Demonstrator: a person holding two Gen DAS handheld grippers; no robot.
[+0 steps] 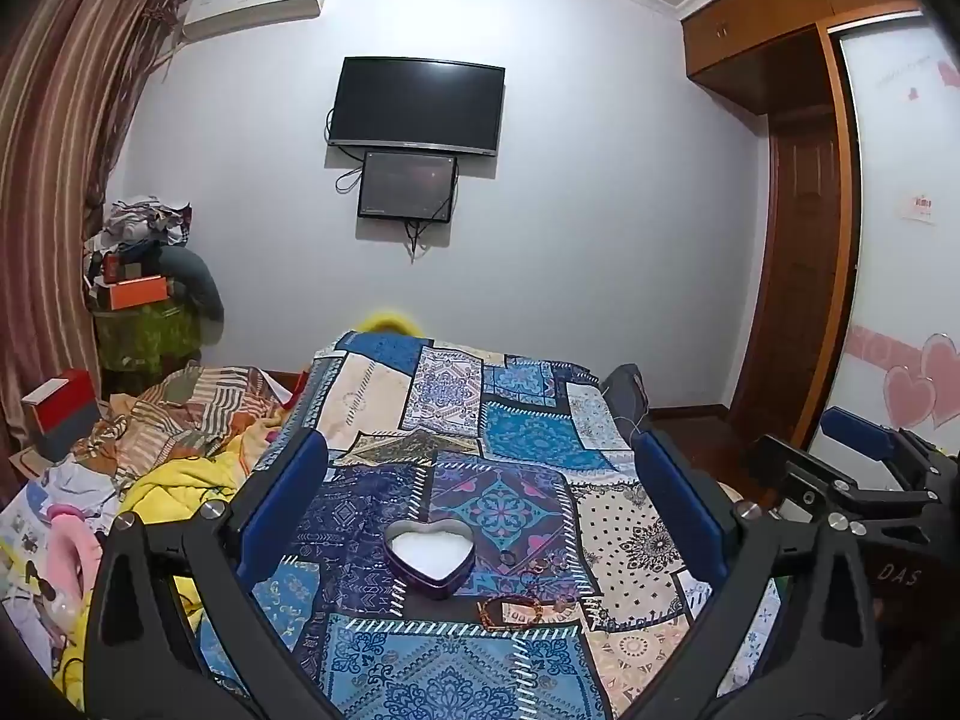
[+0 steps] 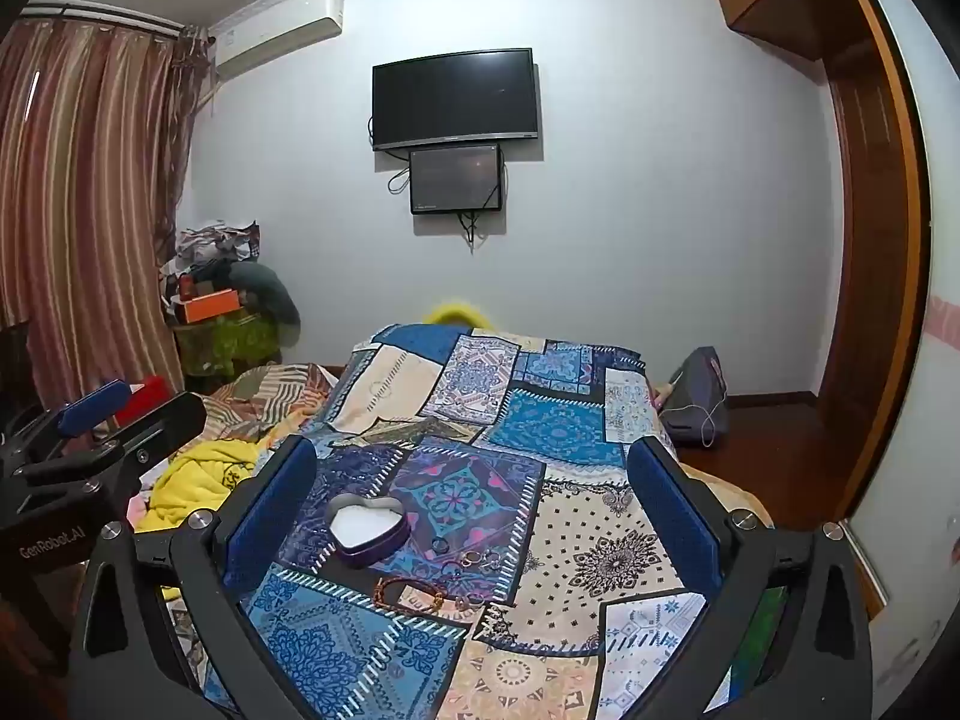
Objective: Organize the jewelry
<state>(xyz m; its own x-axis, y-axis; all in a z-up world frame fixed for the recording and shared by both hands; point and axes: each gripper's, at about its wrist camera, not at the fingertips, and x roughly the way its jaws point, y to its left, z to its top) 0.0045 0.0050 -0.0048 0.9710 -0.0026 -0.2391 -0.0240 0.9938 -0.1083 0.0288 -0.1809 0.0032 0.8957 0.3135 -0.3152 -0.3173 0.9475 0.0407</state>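
We held the left gripper (image 1: 480, 456) and right gripper (image 2: 471, 456) level above the quilt (image 2: 558, 420), both spread wide and empty, tin (image 1: 429, 552) ahead, "GenRobot.AI" on the left, "DAS" on the right.

A: Where do the two cameras look from?

B: Both sit low over the near end of the patchwork cloth (image 1: 510, 420), facing the TV (image 1: 417, 105). The right camera sits just right of the left one.

A: What do both see?

B: The heart tin (image 1: 429, 552) (image 2: 371, 531), close in front.
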